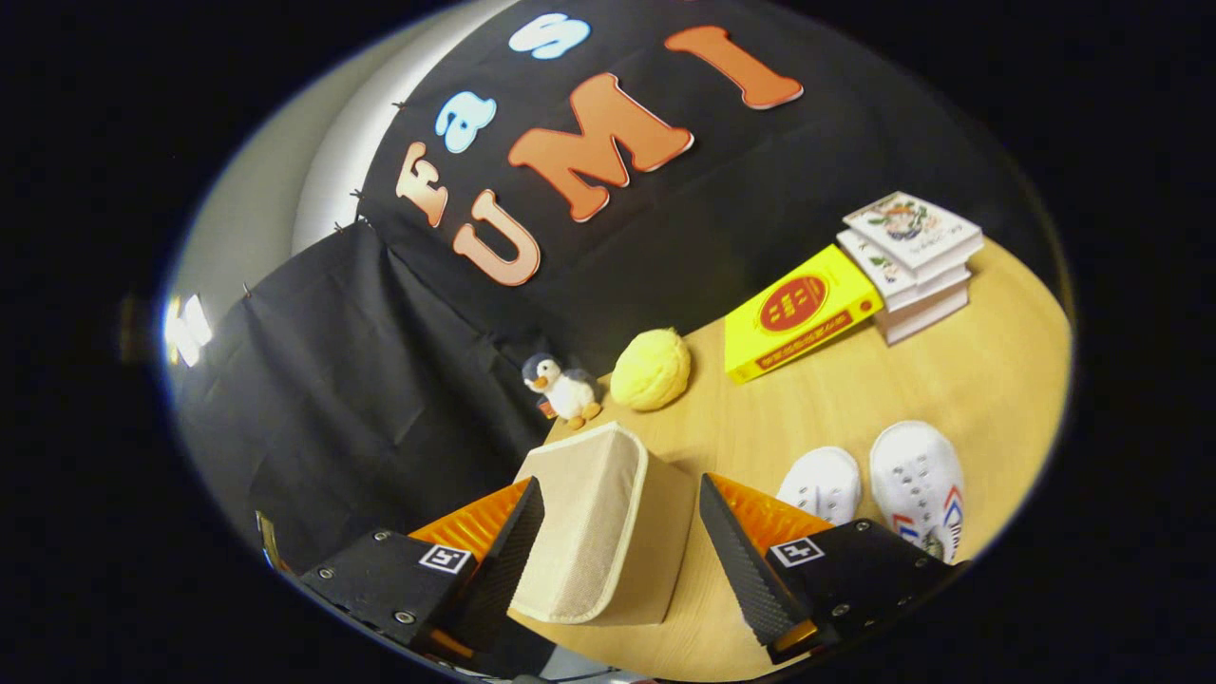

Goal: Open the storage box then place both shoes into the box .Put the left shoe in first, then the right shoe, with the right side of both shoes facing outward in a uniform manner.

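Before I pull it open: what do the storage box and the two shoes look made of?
Storage box, between the open tongs: looks like beige woven fabric, matte, with a visible weave and a paler piped edge; probably soft-sided. Shoes, beyond the right finger: white canvas or similar cloth, matte, with eyelets; the nearer one has red and blue side stripes.

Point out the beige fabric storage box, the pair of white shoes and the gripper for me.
Beige fabric storage box (608,527): gripper view, its lid panel, between the fingers.
White shoes (914,480): gripper view, toe of the larger-looking shoe, beside the smaller-looking one.
Gripper (622,503): gripper view, open, midway between its fingertips, either side of the box.
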